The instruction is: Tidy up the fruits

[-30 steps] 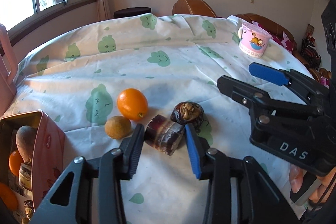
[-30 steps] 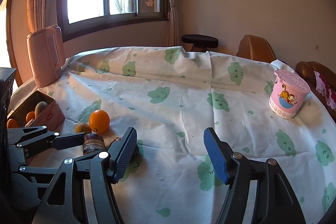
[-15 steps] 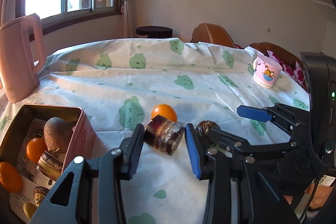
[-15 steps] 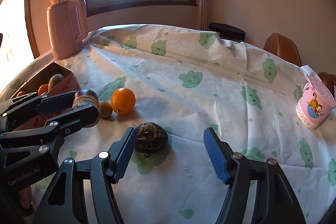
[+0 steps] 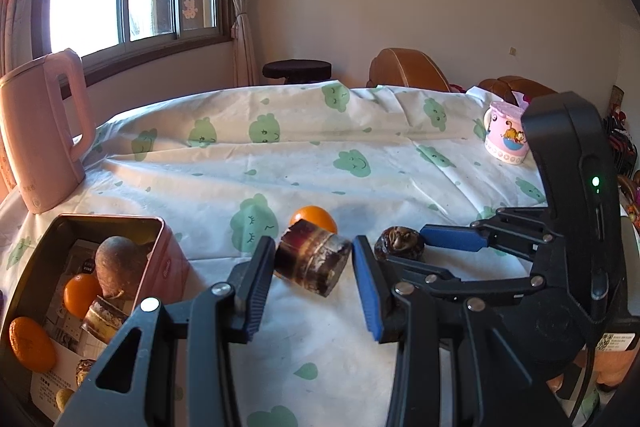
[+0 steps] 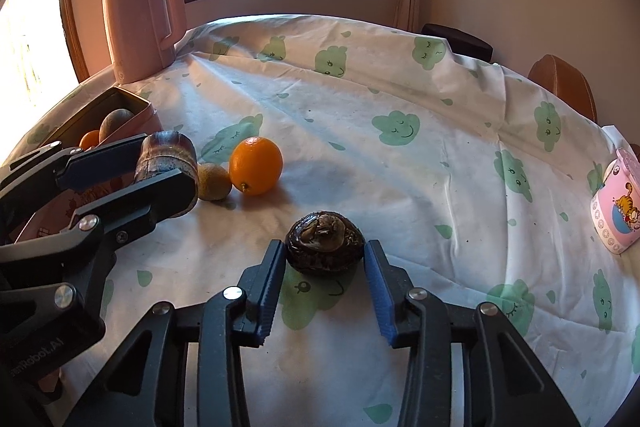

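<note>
- Two things are in my grip at once now: my left gripper is clamped on the dark striped chunk, and my right gripper has its blue pads against both sides of the round dark brown fruit.
- A second ago my left pads were only straddling that chunk down on the cloth; now it's up off the tablecloth, lying tilted across the pads, and carried toward the pink tin on my left.
- My right fingers stood wide apart over bare cloth a second ago, and half a second ago the brown fruit lay just ahead of them; now they've come in on it. It looks to be resting on the cloth, not lifted yet.
- Inside the tin I can see a brown pear-shaped fruit, two small oranges and another striped piece, so the sorting is well under way.
- Out on the cloth there's an orange and a small tan fruit touching it, just beyond my left gripper.
- My read: drop the chunk into the tin next, the brown fruit after it, then two more pickups.
- Pink kettle and cartoon mug sit well apart from all this.
</note>
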{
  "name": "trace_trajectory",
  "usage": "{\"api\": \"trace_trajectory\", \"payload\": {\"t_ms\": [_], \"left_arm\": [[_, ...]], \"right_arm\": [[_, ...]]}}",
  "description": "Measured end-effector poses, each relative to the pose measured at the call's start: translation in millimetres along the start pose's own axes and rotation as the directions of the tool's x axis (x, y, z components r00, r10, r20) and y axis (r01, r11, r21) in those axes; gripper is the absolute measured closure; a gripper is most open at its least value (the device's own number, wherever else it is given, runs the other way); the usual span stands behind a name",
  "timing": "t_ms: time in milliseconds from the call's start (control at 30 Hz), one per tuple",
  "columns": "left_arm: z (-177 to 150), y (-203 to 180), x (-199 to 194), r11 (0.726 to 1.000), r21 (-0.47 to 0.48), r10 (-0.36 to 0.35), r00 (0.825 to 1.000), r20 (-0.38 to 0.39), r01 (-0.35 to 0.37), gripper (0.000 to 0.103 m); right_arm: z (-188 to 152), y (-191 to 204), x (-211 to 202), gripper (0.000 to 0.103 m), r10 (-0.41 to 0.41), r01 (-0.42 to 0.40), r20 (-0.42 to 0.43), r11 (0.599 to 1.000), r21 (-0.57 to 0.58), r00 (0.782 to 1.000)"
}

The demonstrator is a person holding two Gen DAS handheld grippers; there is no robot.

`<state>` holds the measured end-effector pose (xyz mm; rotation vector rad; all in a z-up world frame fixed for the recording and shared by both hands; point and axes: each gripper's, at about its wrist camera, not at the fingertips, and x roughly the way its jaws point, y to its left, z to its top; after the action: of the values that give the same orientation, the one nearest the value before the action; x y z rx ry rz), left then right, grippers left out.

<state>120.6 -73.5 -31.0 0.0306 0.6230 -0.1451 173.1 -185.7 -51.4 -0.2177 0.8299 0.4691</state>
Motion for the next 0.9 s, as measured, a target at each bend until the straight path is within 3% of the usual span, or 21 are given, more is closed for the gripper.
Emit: {"api": "trace_trajectory", "payload": {"t_ms": [467,900], "left_arm": [[-1.0,0.0,-10.8,1.0,-0.001,0.012,0.998,0.059,-0.012,0.062],[-2.3,-1.1,-16.8,1.0,-0.001,0.029,0.995,0.094,-0.029,0.062]], "right_arm": [[-2.9,7.3,-24.3,0.061,-0.084,0.088,0.137,0.996,-0.022,0.987],[-6.6,6.0,-42.6,0.061,-0.081,0.085,0.242,0.996,-0.008,0.967]]}}
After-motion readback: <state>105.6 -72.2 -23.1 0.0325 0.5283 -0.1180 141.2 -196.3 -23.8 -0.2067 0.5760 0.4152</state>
